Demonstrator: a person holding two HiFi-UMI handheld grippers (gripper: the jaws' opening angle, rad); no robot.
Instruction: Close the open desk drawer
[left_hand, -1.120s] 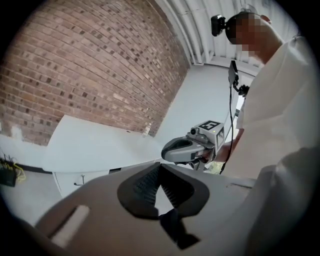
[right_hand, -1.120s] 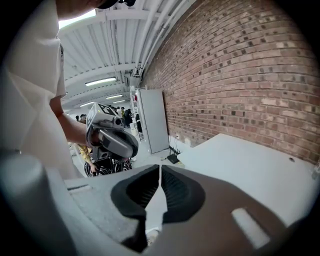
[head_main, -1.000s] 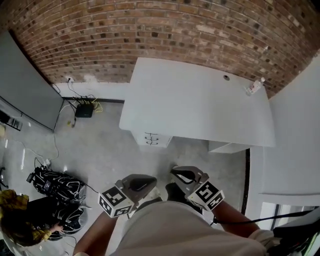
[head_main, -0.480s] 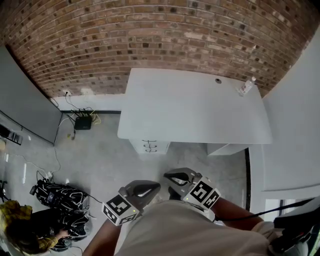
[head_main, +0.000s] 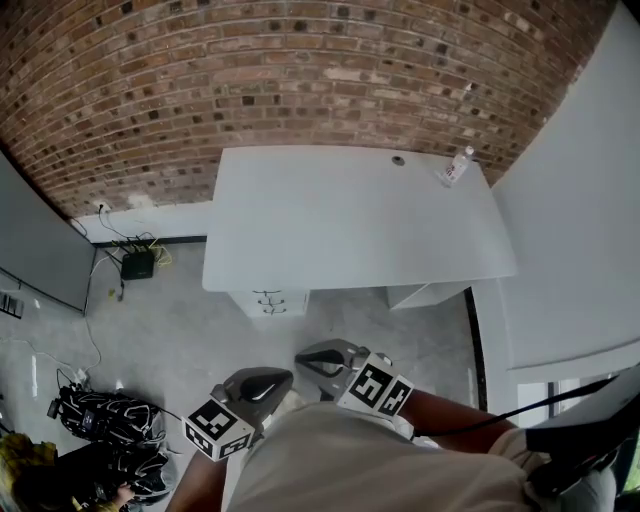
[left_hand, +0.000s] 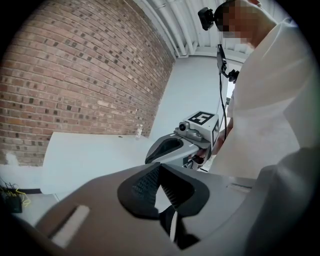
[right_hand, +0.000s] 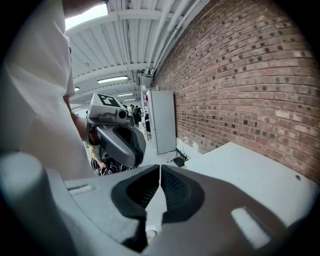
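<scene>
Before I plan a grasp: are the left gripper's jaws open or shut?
Shut: the grey left gripper's jaws touch at their tips, with nothing held between them.

White drawer unit (head_main: 268, 300), upright under the left front edge of the white desk (head_main: 350, 215), well ahead of the left gripper (head_main: 282, 379) and right gripper (head_main: 303, 358); small dark handles on its front; how far any drawer stands out cannot be told
</scene>
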